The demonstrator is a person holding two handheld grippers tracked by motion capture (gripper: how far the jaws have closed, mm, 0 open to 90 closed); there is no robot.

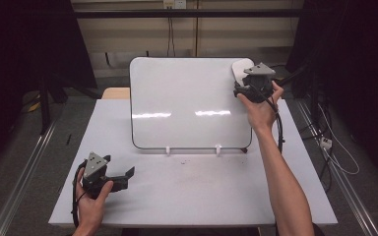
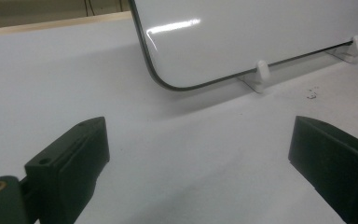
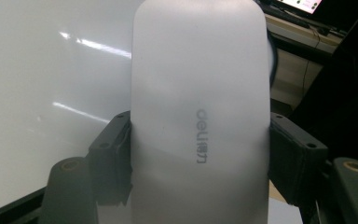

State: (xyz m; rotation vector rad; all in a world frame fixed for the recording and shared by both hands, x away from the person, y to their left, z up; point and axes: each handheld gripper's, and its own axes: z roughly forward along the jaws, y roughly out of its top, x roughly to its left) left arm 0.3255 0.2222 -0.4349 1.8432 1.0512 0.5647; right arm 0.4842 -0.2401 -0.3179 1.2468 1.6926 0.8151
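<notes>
Clamping the white eraser (image 3: 199, 116) between both jaws of the right gripper (image 1: 256, 81), pressing it at the upper right corner of the whiteboard (image 1: 187, 103). Resting the left gripper (image 1: 109, 176) wide open on the table (image 1: 202, 196).

Dim room — black curtains (image 1: 24, 44) either side, pale back wall (image 1: 138, 37), grey floor (image 1: 24, 142).

One brand mark can be read: "deli", in grey lower-case letters with a few small characters after it that are too blurred to make out. It stands on the flat white back of the eraser (image 3: 199, 116), printed sideways along its length, near the eraser's right edge, level with the jaws that press on its sides. The whiteboard (image 3: 42, 93) beside the eraser carries no writing
</notes>
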